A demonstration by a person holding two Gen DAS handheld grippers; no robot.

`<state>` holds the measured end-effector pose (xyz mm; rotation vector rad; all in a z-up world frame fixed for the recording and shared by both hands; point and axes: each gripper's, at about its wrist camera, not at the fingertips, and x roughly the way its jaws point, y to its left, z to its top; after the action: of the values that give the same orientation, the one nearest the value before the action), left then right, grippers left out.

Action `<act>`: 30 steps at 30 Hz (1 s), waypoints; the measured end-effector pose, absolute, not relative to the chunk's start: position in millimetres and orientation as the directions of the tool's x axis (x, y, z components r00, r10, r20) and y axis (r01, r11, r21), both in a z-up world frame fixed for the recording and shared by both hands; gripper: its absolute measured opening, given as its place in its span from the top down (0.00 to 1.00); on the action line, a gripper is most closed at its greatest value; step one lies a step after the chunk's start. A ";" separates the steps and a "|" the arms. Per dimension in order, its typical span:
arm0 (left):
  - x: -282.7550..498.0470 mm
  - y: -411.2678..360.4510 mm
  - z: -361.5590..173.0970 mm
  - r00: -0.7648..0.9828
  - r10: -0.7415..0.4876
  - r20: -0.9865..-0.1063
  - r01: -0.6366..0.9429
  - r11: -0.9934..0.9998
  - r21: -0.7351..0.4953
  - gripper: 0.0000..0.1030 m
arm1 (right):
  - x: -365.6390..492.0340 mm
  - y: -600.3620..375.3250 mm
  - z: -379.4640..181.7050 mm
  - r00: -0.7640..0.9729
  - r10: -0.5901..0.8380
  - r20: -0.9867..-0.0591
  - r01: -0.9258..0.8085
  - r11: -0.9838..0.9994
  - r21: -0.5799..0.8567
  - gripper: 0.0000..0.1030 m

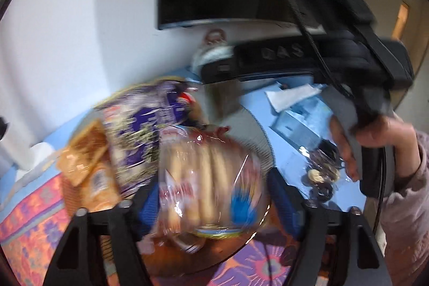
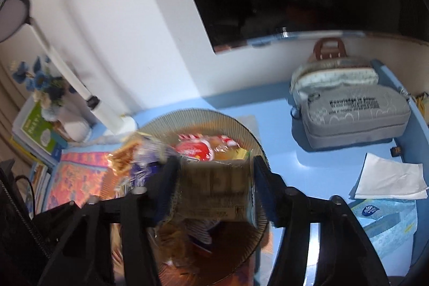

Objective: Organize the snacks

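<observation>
1. Two hand-held grippers work over one ribbed, smoky-brown glass plate (image 2: 203, 115) on a light blue tabletop (image 2: 295, 152), and the plate is already heaped with snack packets.

2. The left gripper (image 1: 211, 195) has its blue-padded jaws spread around a clear plastic pack of long pale biscuits (image 1: 206, 173). A gap shows at the right pad; the left is too blurred to judge, so I read the jaws as open with the pack resting on the pile between them.

3. The right gripper (image 2: 215, 189) straddles a flat beige and grey snack packet with dark lettering (image 2: 217, 186). Both pads sit very close to its edges, and blur hides whether they press on it, so I cannot tell if it is gripped or released.

4. Also on the plate: a purple and white crinkly bag (image 1: 139, 136), an orange wafer packet (image 1: 85, 160) at the left rim and a red round-labelled packet (image 2: 194, 150) at the back.

5. Risks, as I judge them:
   - The heap is tall and glossy, so another packet laid on top could slide off the rim.
   - The orange packet overhangs the plate's edge, so a nudge from either jaw might tip it onto the patterned orange and pink cloth (image 1: 29, 213).
   - With both grippers close together over the plate, pulling one away could knock the other or drag a wrapper.
   - A hard squeeze could snap the biscuits.
</observation>
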<state>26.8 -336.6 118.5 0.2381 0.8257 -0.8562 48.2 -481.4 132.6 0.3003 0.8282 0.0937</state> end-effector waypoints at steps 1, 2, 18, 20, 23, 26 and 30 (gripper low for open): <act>27.1 -338.7 118.5 0.375 -0.579 -0.724 0.751 0.648 -0.129 0.05 | 52.9 -482.2 129.3 0.645 0.197 -0.738 0.045 0.955 0.294 0.10; 27.6 -340.0 119.2 0.382 -0.581 -0.718 0.750 0.649 -0.126 0.03 | 55.4 -482.9 127.3 0.627 0.177 -0.759 0.064 0.959 0.276 0.10; 54.2 -270.3 161.6 0.565 -0.434 -0.702 0.518 0.849 -0.108 0.02 | 13.9 -469.4 175.3 0.695 0.197 -0.692 0.059 0.943 0.327 0.10; 51.6 -255.8 163.7 0.609 -0.376 -0.698 0.465 0.883 -0.070 0.02 | -3.2 -453.3 185.7 0.718 0.206 -0.664 0.021 0.948 0.318 0.07; 44.6 -230.3 158.4 0.650 -0.289 -0.703 0.387 0.922 -0.021 0.02 | -22.2 -426.9 189.4 0.736 0.206 -0.645 -0.030 0.961 0.273 0.02; 30.2 -210.6 144.3 0.675 -0.247 -0.696 0.337 0.941 -0.007 0.02 | -44.6 -397.7 179.3 0.754 0.172 -0.634 -0.060 0.979 0.194 0.01; 8.6 -195.9 115.8 0.732 -0.170 -0.660 0.251 0.968 0.029 0.02 | -68.1 -370.8 152.5 0.790 0.094 -0.607 -0.070 0.996 0.063 0.01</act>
<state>8.6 -195.9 115.8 0.1188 0.7134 -0.2326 -68.1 -370.8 152.5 0.0376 0.6549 0.0879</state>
